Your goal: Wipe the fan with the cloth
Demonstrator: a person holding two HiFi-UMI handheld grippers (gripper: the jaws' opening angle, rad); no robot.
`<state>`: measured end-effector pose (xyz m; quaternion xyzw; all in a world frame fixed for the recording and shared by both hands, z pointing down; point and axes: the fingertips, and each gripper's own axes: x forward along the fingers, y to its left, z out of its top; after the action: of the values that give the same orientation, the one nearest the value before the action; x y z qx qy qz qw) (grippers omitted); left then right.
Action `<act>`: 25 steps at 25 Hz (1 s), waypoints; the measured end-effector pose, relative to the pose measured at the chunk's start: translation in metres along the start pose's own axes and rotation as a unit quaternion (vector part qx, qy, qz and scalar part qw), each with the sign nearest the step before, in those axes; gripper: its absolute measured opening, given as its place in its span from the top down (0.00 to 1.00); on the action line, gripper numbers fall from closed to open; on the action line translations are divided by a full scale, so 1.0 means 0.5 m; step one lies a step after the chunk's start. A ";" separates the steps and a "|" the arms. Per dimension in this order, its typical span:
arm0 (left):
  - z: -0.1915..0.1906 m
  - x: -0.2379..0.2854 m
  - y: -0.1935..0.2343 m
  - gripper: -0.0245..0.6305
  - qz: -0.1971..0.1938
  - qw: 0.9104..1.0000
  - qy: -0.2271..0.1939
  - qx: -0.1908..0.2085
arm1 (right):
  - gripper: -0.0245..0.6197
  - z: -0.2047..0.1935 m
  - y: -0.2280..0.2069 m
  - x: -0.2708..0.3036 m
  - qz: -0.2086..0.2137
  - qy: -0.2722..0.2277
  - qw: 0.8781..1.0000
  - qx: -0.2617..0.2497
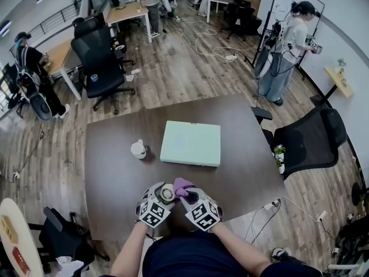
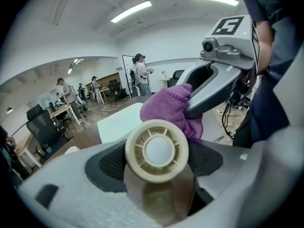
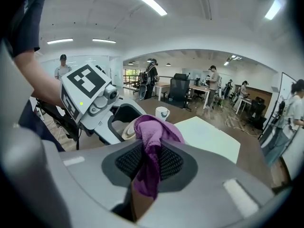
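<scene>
Left gripper (image 2: 157, 167) is clamping the fan (image 2: 157, 150). It's a small round cream unit, with the jaws pressing on its sides and its face with the round hub looking back at the camera. Right gripper (image 3: 148, 158) is pinching the cloth (image 3: 151, 141), jaws closed on a purple fold with a bunched wad sticking out front.

Both are hanging over the near edge of the table (image 1: 115, 178), close to the person's body and well clear of the box (image 1: 191, 143) and cup (image 1: 138, 149).

In the left gripper view the wad is sitting against the fan's far rim. It looks like it's touching, though I'm not certain.

Step, as I'm reading it: the wipe is just getting going, with contact on one edge only and most of the fan looking unwiped.

Next move is calling for:
- dragging the wad across the grille and around the rim
- turning the fan in the left grip so the hidden side is coming round
- keeping the pinch firm, since the cloth could be pulling out on the grille ribs

Writing: I'm seeing nothing readable. The box top is blank, the cup has a dark mark too small to make out, and the gripper cubes are carrying only black-and-white square markers.
</scene>
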<state>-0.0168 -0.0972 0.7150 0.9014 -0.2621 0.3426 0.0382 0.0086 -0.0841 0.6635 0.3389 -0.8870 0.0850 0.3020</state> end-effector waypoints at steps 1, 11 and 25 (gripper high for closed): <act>0.004 0.000 -0.005 0.38 -0.001 1.000 -0.002 0.002 | 0.84 0.003 -0.006 -0.002 -0.007 -0.001 1.000 -0.002; 0.022 0.007 -0.068 0.38 -0.026 0.997 0.014 0.076 | 0.84 0.040 -0.013 -0.021 -0.031 0.008 0.994 -0.105; 0.039 0.002 -0.104 0.38 -0.040 0.990 0.031 0.135 | 0.84 0.076 0.021 -0.018 0.006 0.055 0.966 -0.251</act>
<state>0.0214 -0.0577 0.7068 0.8970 -0.1761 0.4007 -0.0620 -0.0108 -0.0847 0.6282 0.2421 -0.8638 -0.1197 0.4254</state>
